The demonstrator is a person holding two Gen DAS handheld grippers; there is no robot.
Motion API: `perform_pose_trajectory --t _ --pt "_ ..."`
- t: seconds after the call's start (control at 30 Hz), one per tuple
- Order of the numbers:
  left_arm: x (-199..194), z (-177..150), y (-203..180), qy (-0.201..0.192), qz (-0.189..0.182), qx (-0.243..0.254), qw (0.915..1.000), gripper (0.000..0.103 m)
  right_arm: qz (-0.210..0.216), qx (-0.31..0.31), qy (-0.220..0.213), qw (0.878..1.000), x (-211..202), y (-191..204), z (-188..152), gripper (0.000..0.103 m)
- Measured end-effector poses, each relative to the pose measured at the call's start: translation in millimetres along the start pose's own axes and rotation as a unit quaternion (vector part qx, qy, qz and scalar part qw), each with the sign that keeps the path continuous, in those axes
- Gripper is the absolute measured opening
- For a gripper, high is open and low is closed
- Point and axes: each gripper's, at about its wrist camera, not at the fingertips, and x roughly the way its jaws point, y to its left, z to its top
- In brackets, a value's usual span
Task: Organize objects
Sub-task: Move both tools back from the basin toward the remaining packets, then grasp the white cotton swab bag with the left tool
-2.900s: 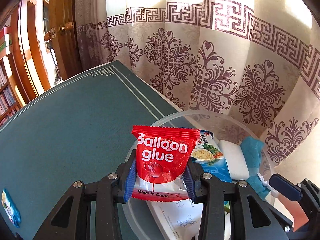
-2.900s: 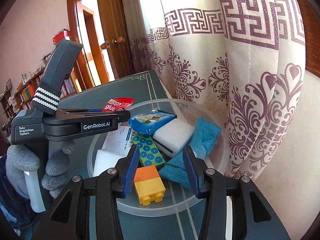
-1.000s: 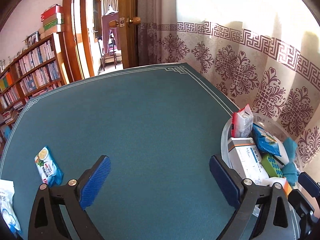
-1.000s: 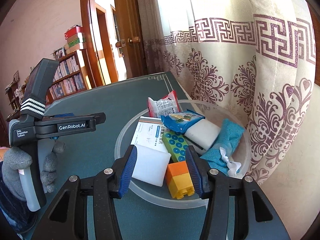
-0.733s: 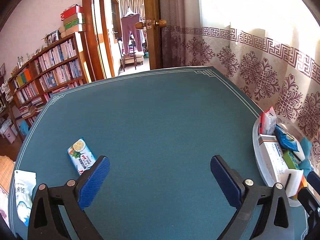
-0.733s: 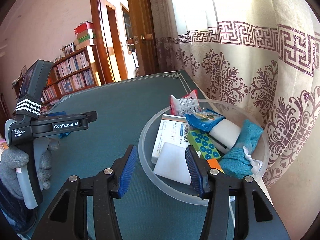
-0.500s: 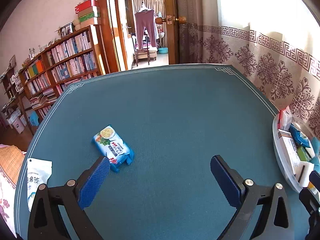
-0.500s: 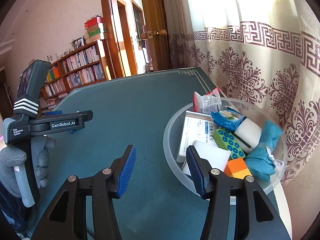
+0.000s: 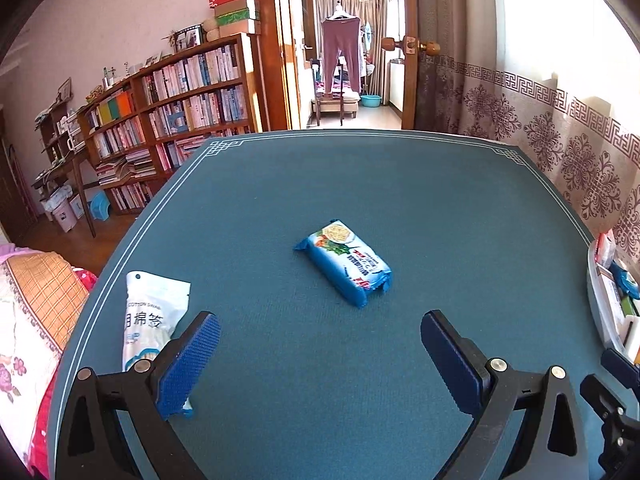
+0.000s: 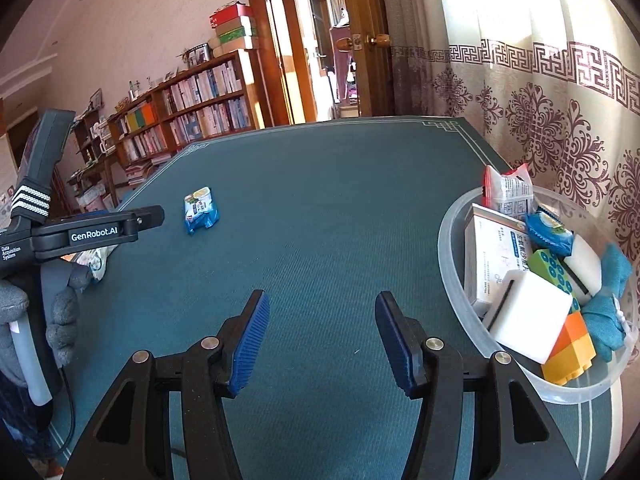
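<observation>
Green table (image 9: 400, 200), glossy blue snack packet (image 9: 346, 266) flat.

A lived-in home: a long bookshelf (image 9: 172, 108) crammed with books lines the pink wall, a patterned curtain (image 10: 552, 120) hangs beside the green table (image 9: 360, 184), and trousers (image 9: 340, 52) hang beyond the wooden door (image 9: 408, 60).

white cotton-swab bag (image 9: 150, 316) partly behind left tool's finger; clear bowl (image 9: 598, 312) cut off at edge
</observation>
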Motion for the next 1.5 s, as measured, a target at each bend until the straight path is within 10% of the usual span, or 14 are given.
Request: perform_pose_trajectory --t 0.43,0.67,1.3,1.5 --pt "9 -17 98 0.017 0.117 -0.116 0.9862 0.103 0.015 -0.017 0.011 1.0 17 23 2 0.057" --pt "28 -27 119 0.046 0.109 -0.131 0.9843 0.101 0.021 -0.028 0.022 0.999 28 34 2 0.057" --pt "49 -34 120 0.083 0.049 -0.131 0.9867 0.051 0.05 -0.049 0.052 0.996 81 71 28 0.057" --pt "48 -33 124 0.084 0.03 -0.141 0.986 0.048 0.061 -0.079 0.04 0.994 105 101 50 0.057"
